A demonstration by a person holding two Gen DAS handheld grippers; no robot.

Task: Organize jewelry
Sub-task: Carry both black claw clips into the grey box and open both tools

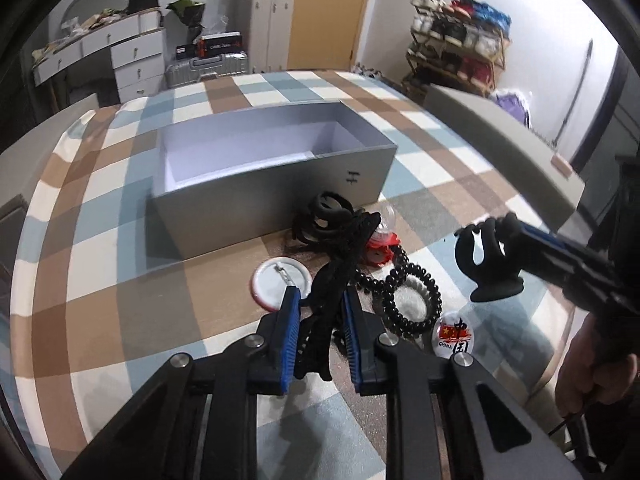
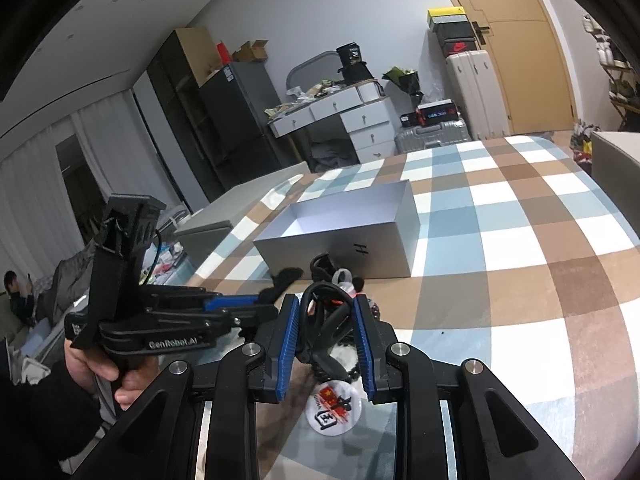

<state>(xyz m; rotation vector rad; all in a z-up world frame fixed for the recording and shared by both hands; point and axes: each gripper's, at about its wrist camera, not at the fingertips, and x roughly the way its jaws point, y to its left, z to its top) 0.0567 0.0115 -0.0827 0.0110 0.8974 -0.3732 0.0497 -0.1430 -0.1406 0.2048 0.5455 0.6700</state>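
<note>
An open grey box (image 1: pixel 272 168) with a white inside stands on the checked tablecloth; it also shows in the right wrist view (image 2: pixel 344 232). In front of it lies a pile: a black lace band (image 1: pixel 340 264), a black hair claw (image 1: pixel 328 212), a red ornament (image 1: pixel 382 246), a black bead bracelet (image 1: pixel 412 300), a white pin badge (image 1: pixel 276 280) and a China badge (image 1: pixel 454 334). My left gripper (image 1: pixel 320 300) is closed around the lace band. My right gripper (image 2: pixel 326 312) holds a black hand-shaped stand (image 1: pixel 490 256), seen between its pads (image 2: pixel 362 332).
The table's right edge meets a grey chair back (image 1: pixel 500 136). Beyond the table stand white drawers (image 1: pixel 132 64), suitcases (image 1: pixel 208 66) and a shoe rack (image 1: pixel 460 48). A person (image 2: pixel 24 300) lies at the far left of the right wrist view.
</note>
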